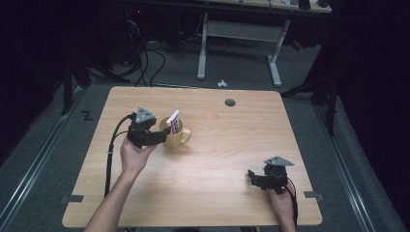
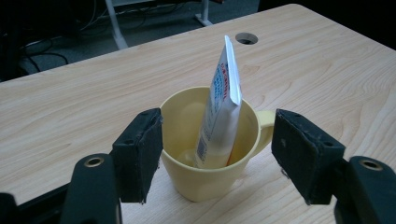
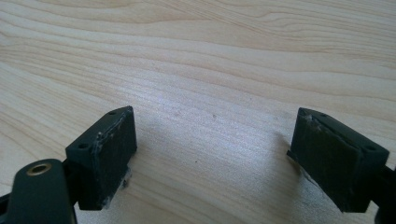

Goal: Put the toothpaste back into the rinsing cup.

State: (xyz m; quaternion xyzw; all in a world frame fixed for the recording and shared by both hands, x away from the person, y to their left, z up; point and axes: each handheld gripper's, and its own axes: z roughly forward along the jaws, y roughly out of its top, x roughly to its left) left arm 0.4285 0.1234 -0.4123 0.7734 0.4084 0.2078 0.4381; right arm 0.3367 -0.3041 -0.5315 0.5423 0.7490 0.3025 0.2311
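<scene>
The table [image 1: 217,159] is lit evenly from above in the high view, while the floor and room around it are lost in near-black. The picture there is soft and grainy. In the right gripper view a pale sheen is seen on the wood between the jaws, and short shadows are cast beneath them. The near jaws are slightly blurred in both gripper views.

High view overlooks the table [image 1: 217,159]; both gripper views skim it closely.

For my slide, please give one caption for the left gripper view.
Open left gripper straddling a yellow mug holding an upright toothpaste tube on a wooden table.
</scene>
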